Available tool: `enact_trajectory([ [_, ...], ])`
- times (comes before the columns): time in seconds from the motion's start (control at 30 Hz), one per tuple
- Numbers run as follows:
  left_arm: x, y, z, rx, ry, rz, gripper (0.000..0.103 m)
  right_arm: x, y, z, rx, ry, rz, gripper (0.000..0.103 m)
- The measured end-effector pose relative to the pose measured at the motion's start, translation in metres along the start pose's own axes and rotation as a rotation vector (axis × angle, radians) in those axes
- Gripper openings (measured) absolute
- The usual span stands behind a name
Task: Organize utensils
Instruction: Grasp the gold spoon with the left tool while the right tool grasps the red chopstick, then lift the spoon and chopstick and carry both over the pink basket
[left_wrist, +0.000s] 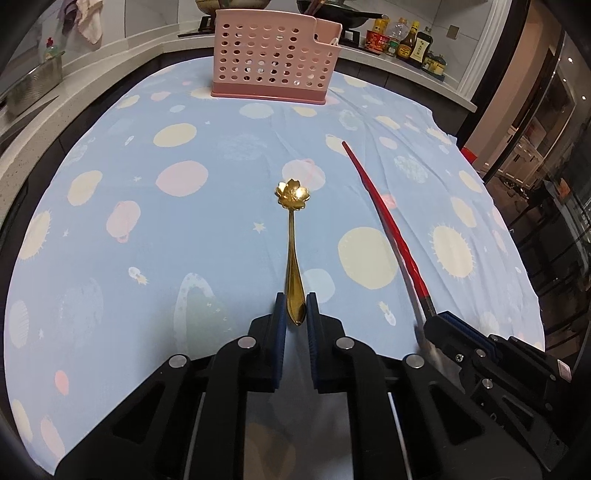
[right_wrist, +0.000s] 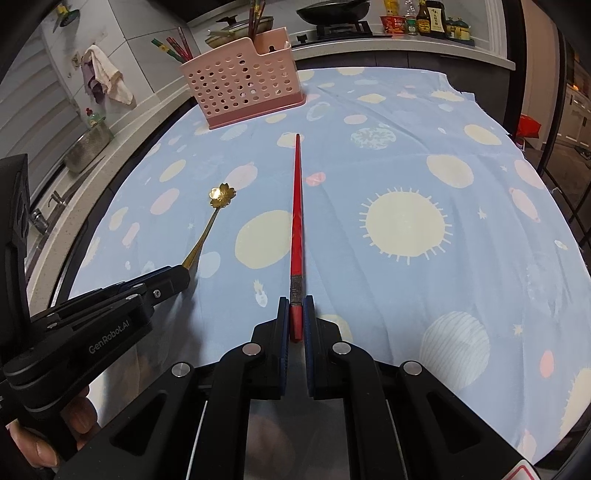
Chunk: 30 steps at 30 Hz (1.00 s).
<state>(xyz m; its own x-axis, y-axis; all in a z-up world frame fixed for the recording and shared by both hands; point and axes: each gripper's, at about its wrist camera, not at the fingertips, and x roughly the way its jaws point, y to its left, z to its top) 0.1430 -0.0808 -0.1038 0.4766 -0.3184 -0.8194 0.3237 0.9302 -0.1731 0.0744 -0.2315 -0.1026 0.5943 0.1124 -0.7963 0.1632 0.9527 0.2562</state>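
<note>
Fingers of the left gripper pinch the gold flower-bowled metal spoon by its handle, right gripper clamps the red chopstick, pink perforated plastic caddy at the tabletop's far side.

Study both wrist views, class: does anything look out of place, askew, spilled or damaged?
Nothing is spilled or visibly damaged. The gold spoon in the left gripper and the red chopstick in the right gripper are still outside the pink caddy, which stands upright. The tablecloth is slightly wrinkled.
</note>
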Motion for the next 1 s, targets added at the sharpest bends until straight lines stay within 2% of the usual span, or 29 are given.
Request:
enact_trajectory([
  [0.43,-0.066,0.018,0.016,-0.054,-0.134,0.008,0.008,-0.051,0.012,0.018,0.007,-0.097,0.045,0.007],
  [0.53,-0.078,0.019,0.022,-0.057,-0.160,0.005,0.001,-0.065,0.015,0.025,0.012,-0.117,0.059,0.007],
  [1.0,-0.120,0.018,0.055,-0.027,-0.251,0.012,0.001,-0.126,0.023,0.074,0.031,-0.258,0.125,0.007],
])
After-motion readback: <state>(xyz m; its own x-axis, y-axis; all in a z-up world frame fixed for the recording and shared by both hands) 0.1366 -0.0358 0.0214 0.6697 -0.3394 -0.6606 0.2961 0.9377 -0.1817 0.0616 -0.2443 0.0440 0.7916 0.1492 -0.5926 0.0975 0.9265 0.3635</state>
